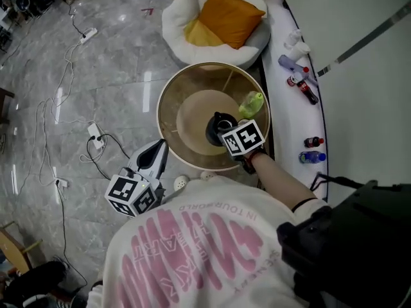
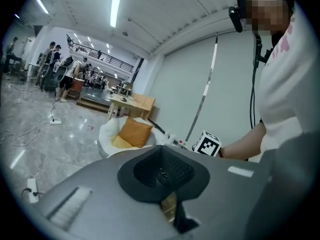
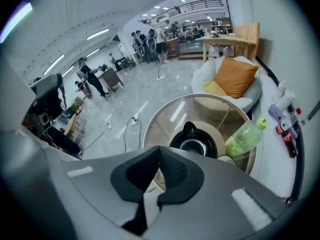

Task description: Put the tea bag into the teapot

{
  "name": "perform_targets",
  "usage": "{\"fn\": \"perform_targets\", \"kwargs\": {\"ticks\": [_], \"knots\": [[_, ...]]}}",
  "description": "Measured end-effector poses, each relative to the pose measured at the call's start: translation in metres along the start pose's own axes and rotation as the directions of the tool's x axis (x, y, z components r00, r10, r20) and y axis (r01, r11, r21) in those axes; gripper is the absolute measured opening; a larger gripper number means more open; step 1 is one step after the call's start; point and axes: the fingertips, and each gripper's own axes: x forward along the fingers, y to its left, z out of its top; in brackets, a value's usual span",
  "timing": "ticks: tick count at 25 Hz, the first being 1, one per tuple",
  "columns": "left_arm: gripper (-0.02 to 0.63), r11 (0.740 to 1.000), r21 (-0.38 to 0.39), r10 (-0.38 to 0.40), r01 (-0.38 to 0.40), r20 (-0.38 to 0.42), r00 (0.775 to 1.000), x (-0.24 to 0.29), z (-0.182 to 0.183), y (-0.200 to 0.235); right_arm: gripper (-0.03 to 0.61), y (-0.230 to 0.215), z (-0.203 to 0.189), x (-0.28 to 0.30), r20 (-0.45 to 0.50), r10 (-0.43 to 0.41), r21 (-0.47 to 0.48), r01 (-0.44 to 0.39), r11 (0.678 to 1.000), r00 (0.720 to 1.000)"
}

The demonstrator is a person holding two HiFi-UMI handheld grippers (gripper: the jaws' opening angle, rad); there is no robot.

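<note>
Black teapot (image 1: 217, 128) sits mid-counter (image 1: 168, 88); right gripper (image 3: 159, 156) at its four o'clock, fingers clenched on a pale scrap (image 3: 141, 204); left gripper (image 1: 160, 149), seven o'clock, fingers clenched.

The worktop (image 1: 186, 82) under me is a round glass top, and I can see a tan disc (image 1: 192, 117) through it. A black teapot (image 1: 218, 128) stands near its middle with its mouth uncovered. A green bottle (image 1: 252, 103) lies on its side just beside the teapot, toward the wall. Around the worktop is a grey marble floor (image 1: 109, 76) strewn with white cables and power strips (image 1: 96, 133). A white round seat (image 1: 183, 18) sits on the floor beyond, holding an orange pillow (image 1: 225, 15). Along the wall, a white ledge (image 1: 282, 88) carries several small bottles (image 1: 305, 90).
</note>
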Motion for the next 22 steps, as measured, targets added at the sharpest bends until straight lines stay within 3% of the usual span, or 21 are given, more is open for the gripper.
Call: {"fn": "perform_targets", "kwargs": {"ticks": [5, 8, 11, 14, 16, 19, 22], "knots": [[0.012, 0.996, -0.022, -0.091, 0.09, -0.051, 0.995, 0.0, -0.01, 0.01, 0.006, 0.029, 0.006, -0.012, 0.129, 0.054, 0.151, -0.074, 0.986, 0.99], [0.012, 0.989, -0.017, -0.151, 0.15, -0.071, 0.986, 0.002, -0.014, 0.008, 0.006, 0.056, 0.014, -0.024, 0.255, 0.122, 0.183, -0.172, 0.968, 0.959], [0.012, 0.981, -0.011, -0.194, 0.194, -0.087, 0.977, 0.003, -0.018, 0.008, 0.006, 0.085, 0.031, -0.044, 0.43, 0.196, 0.224, -0.314, 0.923, 0.881], [0.012, 0.974, -0.011, -0.226, 0.226, -0.103, 0.969, 0.001, -0.024, 0.009, 0.006, 0.109, 0.045, -0.067, 0.608, 0.248, 0.259, -0.484, 0.836, 0.754], [0.012, 0.971, -0.018, -0.24, 0.24, -0.107, 0.965, -0.002, -0.026, 0.011, 0.006, 0.122, 0.048, -0.081, 0.679, 0.261, 0.262, -0.559, 0.787, 0.686], [0.011, 0.966, -0.027, -0.257, 0.256, -0.106, 0.96, -0.008, -0.026, 0.012, 0.005, 0.138, 0.044, -0.096, 0.72, 0.272, 0.244, -0.6, 0.762, 0.639], [0.012, 0.961, -0.023, -0.277, 0.276, -0.125, 0.953, -0.01, -0.03, 0.01, 0.005, 0.147, 0.034, -0.103, 0.719, 0.273, 0.225, -0.586, 0.778, 0.639]]}}
